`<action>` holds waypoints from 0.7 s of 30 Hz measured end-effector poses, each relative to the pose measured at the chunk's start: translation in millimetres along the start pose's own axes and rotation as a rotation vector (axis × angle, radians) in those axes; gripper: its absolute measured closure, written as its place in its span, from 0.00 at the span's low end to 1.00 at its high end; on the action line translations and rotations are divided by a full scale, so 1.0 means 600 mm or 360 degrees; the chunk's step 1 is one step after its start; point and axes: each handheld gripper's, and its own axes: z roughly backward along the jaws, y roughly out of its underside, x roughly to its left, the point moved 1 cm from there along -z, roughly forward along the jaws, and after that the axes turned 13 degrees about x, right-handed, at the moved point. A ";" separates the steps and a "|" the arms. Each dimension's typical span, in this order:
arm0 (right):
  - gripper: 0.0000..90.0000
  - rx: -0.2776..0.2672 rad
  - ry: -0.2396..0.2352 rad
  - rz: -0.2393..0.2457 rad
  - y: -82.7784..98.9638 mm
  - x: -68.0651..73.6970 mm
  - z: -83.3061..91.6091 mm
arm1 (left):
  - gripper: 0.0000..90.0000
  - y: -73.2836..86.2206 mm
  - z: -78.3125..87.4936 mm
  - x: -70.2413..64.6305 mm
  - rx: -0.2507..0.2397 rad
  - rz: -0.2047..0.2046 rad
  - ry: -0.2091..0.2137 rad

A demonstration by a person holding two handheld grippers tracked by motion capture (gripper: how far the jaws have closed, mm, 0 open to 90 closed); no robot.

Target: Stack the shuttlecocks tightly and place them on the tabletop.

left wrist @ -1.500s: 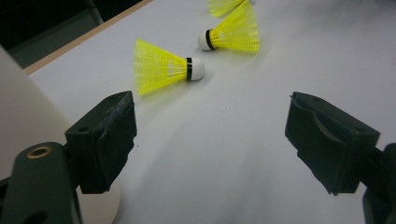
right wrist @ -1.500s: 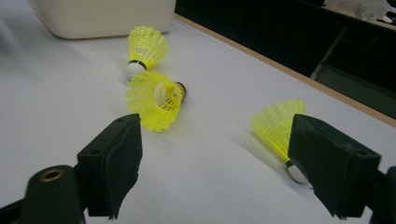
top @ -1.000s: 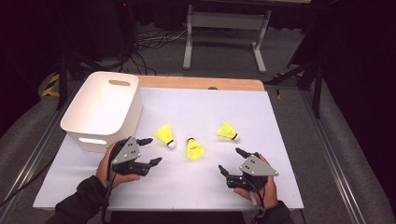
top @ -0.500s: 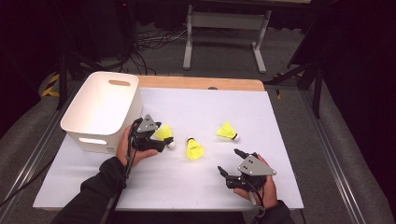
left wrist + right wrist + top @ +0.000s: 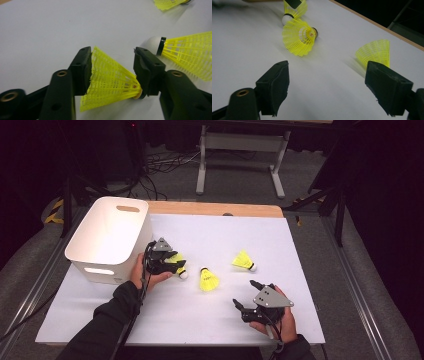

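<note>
Three yellow shuttlecocks lie on the white sheet. My left gripper has just been closing and is shut on the left shuttlecock: one pad presses the skirt's rim, the other its cork end. The shuttlecock rests low on the sheet beside the white bin. The middle shuttlecock lies just right of it, and the third shuttlecock lies farther right. My right gripper stands open near the front edge, with nothing between its jaws.
The white bin stands at the table's left, close behind the left hand. A wooden table edge runs along the back. Bare white sheet lies between the two hands. Beyond the table are a stand's legs and cables on the floor.
The left hand moved forward from the near side to the left shuttlecock, and its jaws closed on it. The right hand and its gripper stayed put.
</note>
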 end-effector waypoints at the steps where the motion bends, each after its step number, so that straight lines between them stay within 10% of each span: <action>1: 0.23 0.0002 0.0000 0.0000 0.000 0.000 0.000 | 0.64 -0.002 0.002 0.000 -0.0009 -0.0010 -0.0013; 8: 0.23 0.0008 -0.0008 0.0004 0.000 0.000 0.000 | 0.97 -0.011 0.020 -0.013 -0.0065 -0.0109 -0.0035; 21: 0.22 0.0043 -0.0017 0.0030 0.000 0.003 -0.004 | 0.99 -0.033 0.040 -0.038 0.0130 -0.0362 -0.0318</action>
